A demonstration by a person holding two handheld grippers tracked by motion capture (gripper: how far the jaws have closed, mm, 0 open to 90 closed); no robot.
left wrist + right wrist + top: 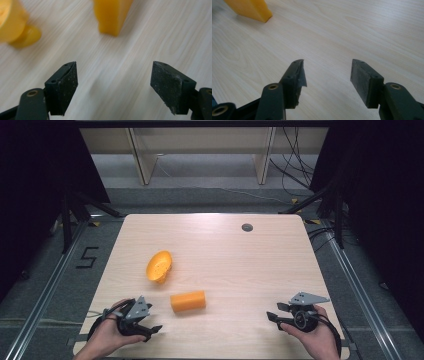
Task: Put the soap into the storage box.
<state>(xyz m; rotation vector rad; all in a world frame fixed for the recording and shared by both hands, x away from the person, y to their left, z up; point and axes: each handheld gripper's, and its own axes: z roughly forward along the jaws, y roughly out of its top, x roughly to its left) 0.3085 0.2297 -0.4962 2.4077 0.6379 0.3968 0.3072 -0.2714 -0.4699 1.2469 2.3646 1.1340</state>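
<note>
One orange perforated bowl (159, 266) tilted on wooden table (240, 260), nothing inside, one orange block (188, 301) nearer, left gripper (152, 330) and right gripper (272, 316) both released, jaws apart.

One wooden table (260, 270). Two orange items on it: one perforated bowl (159, 265), one block (188, 301). One grey round grommet (247, 227). Two hand-held grippers: left (152, 330), right (272, 316).

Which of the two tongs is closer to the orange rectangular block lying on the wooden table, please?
Left. The left tongs sit just beside the orange rectangular block, at its near-left; the right tongs are much farther off across the table.
</note>
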